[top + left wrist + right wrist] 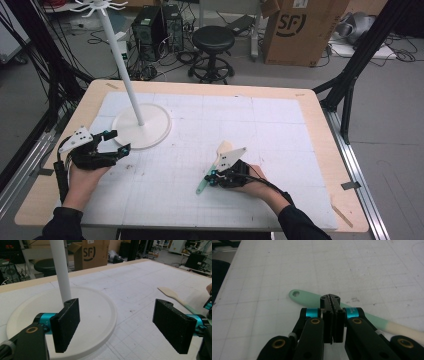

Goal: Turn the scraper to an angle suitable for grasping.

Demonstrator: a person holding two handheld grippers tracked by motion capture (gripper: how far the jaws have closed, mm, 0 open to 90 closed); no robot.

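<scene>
My left gripper [114,141] has open mat to the right; the stand base [150,131] & pole [122,70] block straight ahead.

Grey floor [390,125] beyond the table. Black stool [213,40], cardboard box [300,30], computer towers [157,27] and loose cables [30,65] present.

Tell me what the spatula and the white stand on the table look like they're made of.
The spatula looks like pale wood at the blade end with a matte mint-green coating, perhaps silicone or paint, on the handle, judging by the sharp colour change. The stand looks like smooth white plastic or painted metal; its pole and round base show an even, slightly glossy surface, so I can't tell which.
</scene>
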